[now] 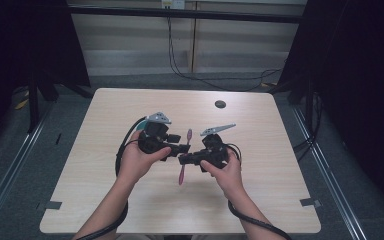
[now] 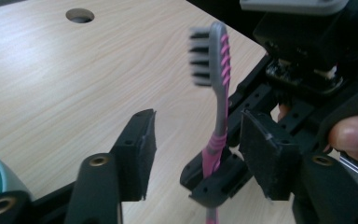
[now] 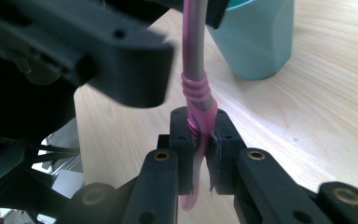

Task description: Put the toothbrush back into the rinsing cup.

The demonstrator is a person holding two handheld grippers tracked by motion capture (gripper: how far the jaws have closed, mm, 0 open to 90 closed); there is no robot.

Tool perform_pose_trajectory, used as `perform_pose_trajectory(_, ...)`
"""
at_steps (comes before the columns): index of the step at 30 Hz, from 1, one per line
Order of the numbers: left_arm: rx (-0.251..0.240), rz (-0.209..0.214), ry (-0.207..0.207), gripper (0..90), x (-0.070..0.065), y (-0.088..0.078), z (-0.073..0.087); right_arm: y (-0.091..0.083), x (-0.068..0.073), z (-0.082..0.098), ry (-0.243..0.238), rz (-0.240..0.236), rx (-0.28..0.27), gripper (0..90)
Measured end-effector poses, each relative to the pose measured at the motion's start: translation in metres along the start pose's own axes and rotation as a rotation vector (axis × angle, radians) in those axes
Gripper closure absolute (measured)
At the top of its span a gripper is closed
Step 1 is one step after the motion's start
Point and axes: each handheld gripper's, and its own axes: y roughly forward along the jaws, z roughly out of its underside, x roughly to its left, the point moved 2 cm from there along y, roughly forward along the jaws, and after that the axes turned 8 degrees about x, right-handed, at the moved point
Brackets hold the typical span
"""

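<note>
Clamped between the pads of the right gripper (image 3: 200, 140), the pink toothbrush (image 3: 196, 84) is held upright by its handle. Around its neck the left gripper (image 2: 198, 149) is set part-open, pads untouching. Beyond it, a teal cup (image 3: 256, 39) stands on the table (image 2: 74, 84).

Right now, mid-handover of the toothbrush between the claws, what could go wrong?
1. The right claw clamps the toothbrush low on its thin handle, so a nudge could pivot it.
2. The left claw is open around the neck with uneven gaps; one pad sits closer and may push the toothbrush sideways first.
3. The teal cup stands close behind; a swing might hit it.
</note>
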Motion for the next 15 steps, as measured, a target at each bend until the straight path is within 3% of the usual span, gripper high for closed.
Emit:
perform_pose_trajectory(4, -0.007, 0.003, 0.008, 54.3, -0.0011, 0.0021, -0.0008, 0.0029, 0.0017, -0.0008, 0.0, -0.013, -0.002, 81.7)
perform_pose_trajectory(5, -0.004, 0.004, 0.017, 59.2, -0.0017, 0.0029, -0.0007, 0.0038, 0.0023, -0.0012, -0.004, -0.015, 0.002, 81.7)
perform_pose_trajectory(8, 0.007, -0.008, 0.012, 61.0, -0.0019, 0.0021, -0.0005, 0.0043, 0.0027, -0.0014, -0.005, -0.017, 0.004, 81.7)
perform_pose_trajectory(15, -0.004, 0.009, 0.002, 75.4, -0.0039, 0.0011, -0.0008, 0.0049, 0.0052, -0.0027, -0.016, -0.018, 0.002, 81.7)
